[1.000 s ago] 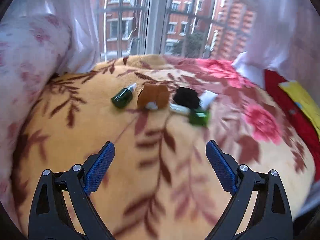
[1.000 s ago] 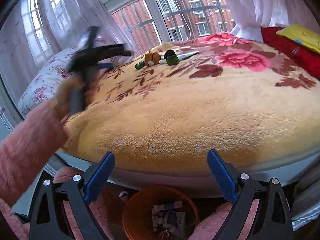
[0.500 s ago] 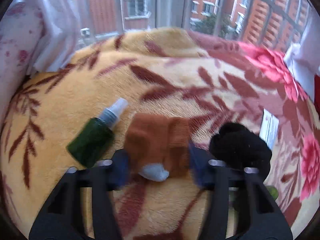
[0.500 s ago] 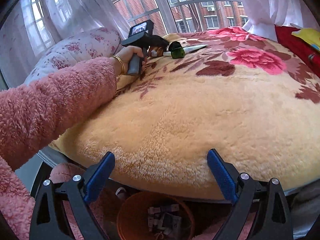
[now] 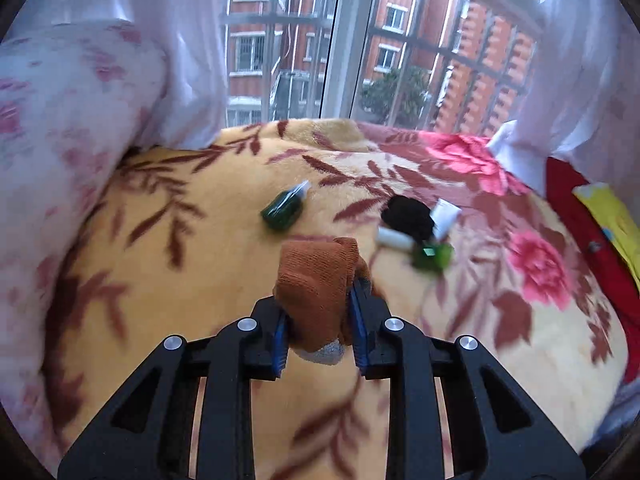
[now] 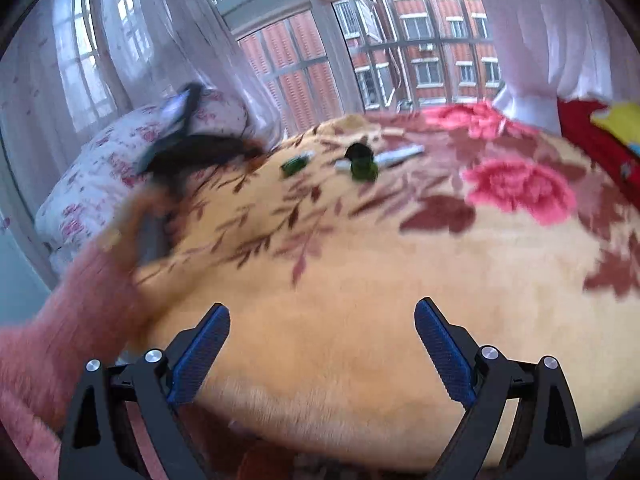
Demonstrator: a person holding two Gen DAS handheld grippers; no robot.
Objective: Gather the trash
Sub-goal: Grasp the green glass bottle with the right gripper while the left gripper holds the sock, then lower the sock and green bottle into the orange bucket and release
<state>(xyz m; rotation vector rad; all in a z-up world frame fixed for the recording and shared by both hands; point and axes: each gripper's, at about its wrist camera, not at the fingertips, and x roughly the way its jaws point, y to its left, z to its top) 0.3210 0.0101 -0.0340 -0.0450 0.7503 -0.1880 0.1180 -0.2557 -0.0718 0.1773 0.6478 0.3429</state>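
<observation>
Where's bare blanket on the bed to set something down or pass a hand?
Free: the wide yellow blanket stretch between the right gripper and the litter. Also the strip between the floral pillow and the green spray bottle.
Crowded: the black sock, white tube and second green bottle, bunched together.

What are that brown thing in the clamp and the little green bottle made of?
Brown sock: knitted fabric, matte, going by the ribbed weave and the soft fold between the closing pads of the left gripper. Green bottle: probably glossy translucent plastic, though it could be glass; the pale cap looks plastic.
</observation>
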